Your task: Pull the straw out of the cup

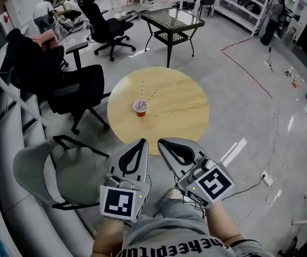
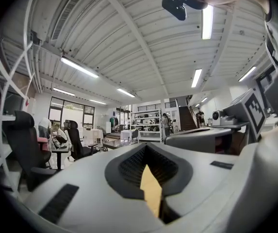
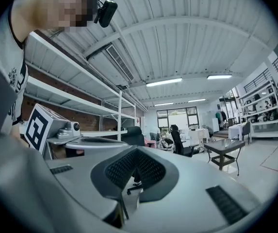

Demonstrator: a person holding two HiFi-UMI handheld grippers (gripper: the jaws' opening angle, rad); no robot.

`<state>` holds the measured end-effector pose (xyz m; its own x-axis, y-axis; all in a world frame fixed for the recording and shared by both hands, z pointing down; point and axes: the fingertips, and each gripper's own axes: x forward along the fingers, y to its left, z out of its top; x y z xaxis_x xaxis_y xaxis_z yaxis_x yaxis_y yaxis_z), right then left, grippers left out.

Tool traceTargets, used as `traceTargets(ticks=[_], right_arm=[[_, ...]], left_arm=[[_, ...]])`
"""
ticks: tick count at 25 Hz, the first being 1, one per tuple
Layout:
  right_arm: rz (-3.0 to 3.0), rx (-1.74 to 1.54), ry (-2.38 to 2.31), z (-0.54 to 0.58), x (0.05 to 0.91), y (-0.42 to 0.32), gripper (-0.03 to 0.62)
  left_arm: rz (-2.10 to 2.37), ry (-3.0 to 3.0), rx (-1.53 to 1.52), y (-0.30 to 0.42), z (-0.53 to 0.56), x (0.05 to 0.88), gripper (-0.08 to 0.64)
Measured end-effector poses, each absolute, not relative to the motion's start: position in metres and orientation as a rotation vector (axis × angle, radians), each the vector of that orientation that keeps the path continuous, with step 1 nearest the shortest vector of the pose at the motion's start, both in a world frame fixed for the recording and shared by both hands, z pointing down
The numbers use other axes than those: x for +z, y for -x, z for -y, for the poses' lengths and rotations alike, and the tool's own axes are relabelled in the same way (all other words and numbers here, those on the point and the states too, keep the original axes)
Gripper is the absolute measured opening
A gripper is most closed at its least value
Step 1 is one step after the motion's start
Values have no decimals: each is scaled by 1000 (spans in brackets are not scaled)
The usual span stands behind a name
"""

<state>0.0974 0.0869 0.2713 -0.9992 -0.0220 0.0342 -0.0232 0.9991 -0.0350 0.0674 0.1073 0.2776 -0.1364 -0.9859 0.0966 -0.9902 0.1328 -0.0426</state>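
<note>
On the grey concrete floor (image 1: 239, 106) stands a round, light wooden table (image 1: 180, 116). A black office chair (image 1: 70, 87) sits just off its left edge, and a grey shell chair (image 1: 40, 170) stands nearer the person on that same side. Beyond the far edge is a black-framed glass side table (image 1: 172, 19).

Short of the table's near edge, close to the person's body, the two grey grippers are held side by side with their tips pointing toward the table. The left claw (image 1: 141, 142) has its jaws together at the tips and nothing between them. In the left gripper view (image 2: 146, 148) the ribbed pads meet and only a thin slit is left below them. The right claw (image 1: 161, 142) is likewise closed and empty, as its own view (image 3: 136, 149) shows.

A small red cup (image 1: 140, 109) stands upright on the left half of the table, about midway between the near and far edges and well apart from both claws. A thin striped straw (image 1: 142, 91) rises nearly upright from it. A second pale straw (image 1: 151, 94) leans toward the table's right edge.
</note>
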Motion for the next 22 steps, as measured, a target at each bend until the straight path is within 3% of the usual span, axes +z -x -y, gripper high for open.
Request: traceTargets(ticks=[22], right_arm=[[3143, 99, 175, -1, 278, -99, 15]], left_arm=[[2485, -1902, 179, -73, -25, 282, 23]])
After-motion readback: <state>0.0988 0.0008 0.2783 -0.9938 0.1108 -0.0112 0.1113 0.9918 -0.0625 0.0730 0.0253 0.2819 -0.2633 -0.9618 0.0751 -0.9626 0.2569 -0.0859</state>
